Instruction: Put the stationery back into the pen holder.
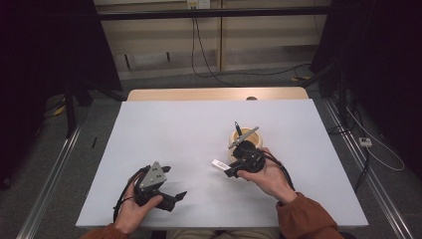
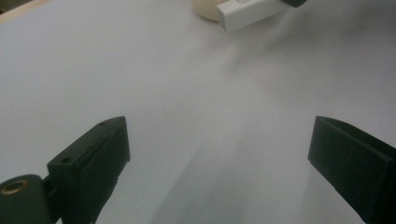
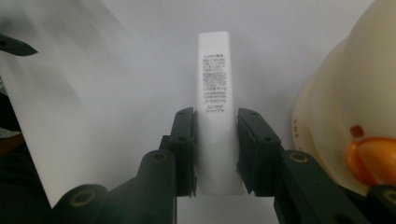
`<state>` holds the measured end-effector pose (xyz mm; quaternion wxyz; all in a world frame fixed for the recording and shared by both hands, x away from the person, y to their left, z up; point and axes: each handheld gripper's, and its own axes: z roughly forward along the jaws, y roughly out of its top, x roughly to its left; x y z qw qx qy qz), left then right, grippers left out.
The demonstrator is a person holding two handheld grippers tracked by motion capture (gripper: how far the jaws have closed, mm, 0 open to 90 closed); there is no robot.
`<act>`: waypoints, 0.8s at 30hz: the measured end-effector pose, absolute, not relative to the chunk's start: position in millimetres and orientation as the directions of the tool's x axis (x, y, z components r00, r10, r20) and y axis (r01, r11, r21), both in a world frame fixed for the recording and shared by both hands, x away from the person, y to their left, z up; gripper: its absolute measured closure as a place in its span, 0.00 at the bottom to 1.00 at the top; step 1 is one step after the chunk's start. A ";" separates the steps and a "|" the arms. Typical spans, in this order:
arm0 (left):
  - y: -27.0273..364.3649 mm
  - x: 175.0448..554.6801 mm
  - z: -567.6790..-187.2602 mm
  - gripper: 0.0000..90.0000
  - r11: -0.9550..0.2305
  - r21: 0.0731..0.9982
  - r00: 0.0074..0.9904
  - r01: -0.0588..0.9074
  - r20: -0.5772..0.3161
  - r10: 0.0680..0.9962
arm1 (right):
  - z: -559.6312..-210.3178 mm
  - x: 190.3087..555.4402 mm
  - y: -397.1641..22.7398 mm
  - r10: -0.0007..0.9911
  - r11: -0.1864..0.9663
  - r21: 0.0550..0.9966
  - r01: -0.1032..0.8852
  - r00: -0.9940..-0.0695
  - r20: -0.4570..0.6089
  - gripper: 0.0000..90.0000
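A white table (image 1: 164,139) is noted, floor cables beyond. A white printed tube (image 3: 214,93) is clamped at its lower end by the right gripper (image 3: 214,154), carried just beside a cream duck-shaped container (image 3: 355,107), seemingly for repositioning. The left gripper (image 2: 219,149) is held wide open, empty, in reserve.

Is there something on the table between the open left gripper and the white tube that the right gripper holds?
Nothing visible. Bare white table lies between the left gripper and the white tube, which the right gripper clamps beside a cream duck-shaped container.
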<state>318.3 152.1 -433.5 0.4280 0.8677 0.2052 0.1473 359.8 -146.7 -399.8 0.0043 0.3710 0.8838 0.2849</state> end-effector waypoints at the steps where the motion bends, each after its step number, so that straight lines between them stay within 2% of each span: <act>1: 148.4 319.9 -431.1 0.06 -0.574 0.793 0.881 0.204 0.107 0.462 | -399.5 358.8 -148.2 0.659 0.561 0.505 0.655 -0.723 0.207 0.77; 10: 112.3 326.7 -420.0 0.07 -0.639 0.768 0.927 0.050 0.202 0.316 | -401.9 352.5 -161.2 0.657 0.536 0.519 0.666 -0.715 0.240 0.77; 15: 96.6 325.3 -423.3 0.07 -0.657 0.753 0.921 -0.033 0.277 0.272 | -401.4 344.7 -164.8 0.637 0.542 0.527 0.654 -0.730 0.250 0.77; 17: 92.5 325.2 -427.1 0.07 -0.667 0.745 0.930 -0.027 0.263 0.256 | -401.6 343.9 -166.3 0.630 0.538 0.528 0.657 -0.729 0.266 0.77; 24: 83.0 322.2 -423.6 0.08 -0.692 0.713 0.908 -0.111 0.357 0.221 | -404.1 345.3 -167.1 0.618 0.539 0.528 0.657 -0.734 0.282 0.77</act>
